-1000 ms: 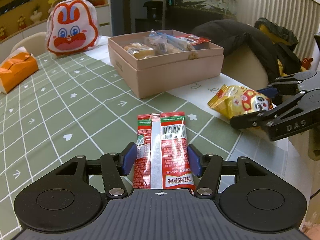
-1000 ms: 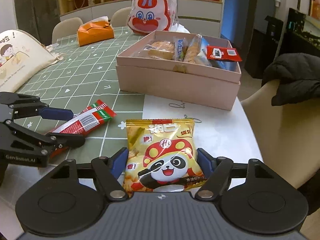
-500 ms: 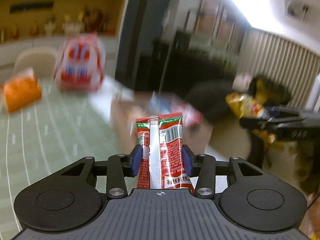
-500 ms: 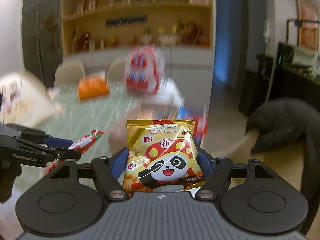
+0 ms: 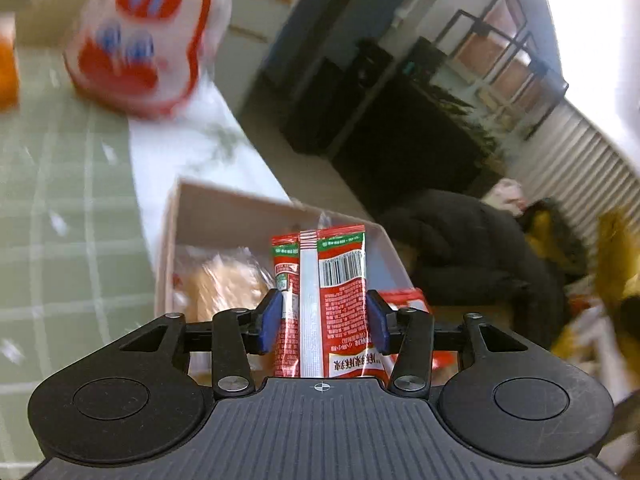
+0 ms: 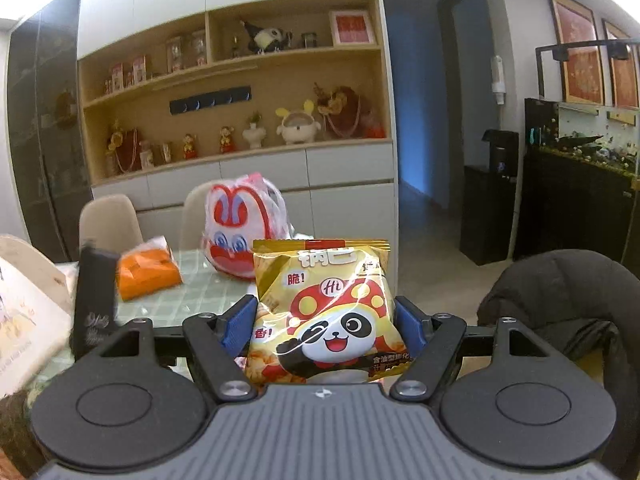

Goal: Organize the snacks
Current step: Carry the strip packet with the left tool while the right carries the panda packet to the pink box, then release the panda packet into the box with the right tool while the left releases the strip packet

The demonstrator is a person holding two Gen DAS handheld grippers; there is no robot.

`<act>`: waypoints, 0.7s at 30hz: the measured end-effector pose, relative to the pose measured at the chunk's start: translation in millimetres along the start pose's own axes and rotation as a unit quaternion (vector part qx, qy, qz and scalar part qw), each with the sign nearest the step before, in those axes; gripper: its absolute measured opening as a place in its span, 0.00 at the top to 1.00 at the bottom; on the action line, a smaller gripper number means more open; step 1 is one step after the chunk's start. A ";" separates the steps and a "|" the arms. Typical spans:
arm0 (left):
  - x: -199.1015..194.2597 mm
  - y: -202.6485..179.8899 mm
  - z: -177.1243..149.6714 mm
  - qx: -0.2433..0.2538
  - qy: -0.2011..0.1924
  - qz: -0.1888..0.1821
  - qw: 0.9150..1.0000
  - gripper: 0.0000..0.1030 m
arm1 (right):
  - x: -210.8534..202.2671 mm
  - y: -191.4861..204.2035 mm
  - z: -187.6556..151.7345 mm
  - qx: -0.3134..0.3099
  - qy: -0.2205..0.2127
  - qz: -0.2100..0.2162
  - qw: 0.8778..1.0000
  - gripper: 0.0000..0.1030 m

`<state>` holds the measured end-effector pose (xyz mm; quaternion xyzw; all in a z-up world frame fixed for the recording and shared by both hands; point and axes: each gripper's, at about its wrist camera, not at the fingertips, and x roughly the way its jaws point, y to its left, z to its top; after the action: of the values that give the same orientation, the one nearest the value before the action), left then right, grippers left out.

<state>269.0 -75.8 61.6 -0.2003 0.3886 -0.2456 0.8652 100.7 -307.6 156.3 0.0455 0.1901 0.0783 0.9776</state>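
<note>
A: What's the left gripper (image 5: 322, 322) doing?

B: Its jaws are clenching the red sachet (image 5: 322, 304), a flat, glossy foil strip with a pale seam and barcode. A second ago it was lying on the green checked worktop (image 5: 60, 216); now it's hanging right over the pink box (image 5: 224, 208), so it's being delivered.

A: And the right gripper (image 6: 322, 330)?

B: Its jaws are gripping the yellow panda bag (image 6: 328, 312), a puffy, crinkly pillow pack. It's been lifted off the worktop too and is being held high, facing the shelves, waiting its turn, I'd judge.

A: What's in the box?

B: Soft clear-wrapped pastries (image 5: 228, 284), blurred, and another red packet (image 5: 404, 300). Beyond, the rabbit-face bag (image 6: 240, 236) and orange tissue pack (image 6: 148, 270) are sitting on the worktop.
</note>
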 end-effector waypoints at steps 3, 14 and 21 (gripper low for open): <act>-16.8 6.6 -2.4 -0.009 -0.035 -0.010 0.999 0.51 | 13.6 -3.3 -9.1 -0.021 0.008 -0.029 0.999 0.29; -25.4 42.3 -0.1 -0.048 -0.034 -0.062 0.996 0.49 | 99.8 9.1 9.5 0.070 0.081 0.042 0.993 0.17; -31.7 56.8 5.3 -0.077 -0.027 -0.030 0.996 0.49 | 116.9 -12.2 -2.3 0.091 0.115 -0.018 0.989 0.18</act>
<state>270.1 -11.2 52.5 -0.2847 0.3767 -0.2350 0.8496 208.5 -299.6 110.1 0.1219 0.3085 0.0473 0.9422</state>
